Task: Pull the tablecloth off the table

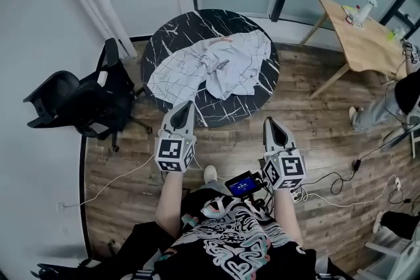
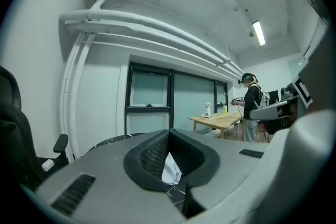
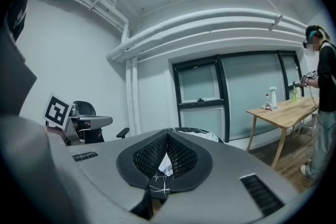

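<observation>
Both forearms are stretched forward side by side, pointing almost level at the round black marble table with white veins point(image 1: 172, 36). The left gripper point(image 1: 185, 105) is pinched together on nothing, its tip over the near rim. The right gripper point(image 1: 270, 121) is closed and empty too, just short of the rim. The crumpled white grid-lined tablecloth point(image 1: 223, 65) sits bunched on top. The only print is the square black-and-white markers on the gripper cubes.

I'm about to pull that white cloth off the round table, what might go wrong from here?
1. The left gripper and right gripper are both shut and short of the tablecloth; unopened, they would likely just push it.
2. The tablecloth lies bunched on the table, not over its near edge, so a grip may catch only one fold.
3. Cables trail across the floor nearby; stepping back could snag them.
</observation>
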Tool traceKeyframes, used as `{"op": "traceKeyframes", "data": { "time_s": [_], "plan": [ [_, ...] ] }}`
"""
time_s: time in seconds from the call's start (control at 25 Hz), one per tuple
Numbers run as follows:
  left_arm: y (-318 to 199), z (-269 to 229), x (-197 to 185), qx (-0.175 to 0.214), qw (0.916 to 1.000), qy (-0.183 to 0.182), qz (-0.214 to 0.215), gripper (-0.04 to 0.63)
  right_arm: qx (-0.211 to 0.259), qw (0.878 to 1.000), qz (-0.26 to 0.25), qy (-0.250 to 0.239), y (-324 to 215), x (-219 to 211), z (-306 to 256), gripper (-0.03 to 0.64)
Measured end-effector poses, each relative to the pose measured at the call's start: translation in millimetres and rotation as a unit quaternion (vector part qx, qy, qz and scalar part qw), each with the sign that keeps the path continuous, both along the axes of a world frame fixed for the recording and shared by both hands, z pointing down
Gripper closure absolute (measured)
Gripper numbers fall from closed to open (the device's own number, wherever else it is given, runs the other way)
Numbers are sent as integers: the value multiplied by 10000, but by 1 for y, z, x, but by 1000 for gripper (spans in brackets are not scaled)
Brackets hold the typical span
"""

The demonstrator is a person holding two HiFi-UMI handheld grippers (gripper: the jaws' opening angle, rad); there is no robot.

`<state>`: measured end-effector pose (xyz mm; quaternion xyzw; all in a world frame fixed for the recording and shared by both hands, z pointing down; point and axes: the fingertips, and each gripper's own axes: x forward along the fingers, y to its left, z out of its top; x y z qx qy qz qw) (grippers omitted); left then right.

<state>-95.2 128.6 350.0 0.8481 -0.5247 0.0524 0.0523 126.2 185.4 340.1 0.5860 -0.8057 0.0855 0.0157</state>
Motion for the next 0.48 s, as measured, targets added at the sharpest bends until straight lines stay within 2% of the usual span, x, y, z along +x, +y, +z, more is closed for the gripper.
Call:
{"op": "traceKeyframes", "data": {
  "time_s": [0.2,0.48],
  "plan": [
    [-39,0,-3,46,9999,67,99,568,-40,10000,46,28,-40,-5,4,591],
    [-92,7,-11,4,9999,-52,153,568,-60,9998,163,42,-88,-13,8,591]
  ]
}}
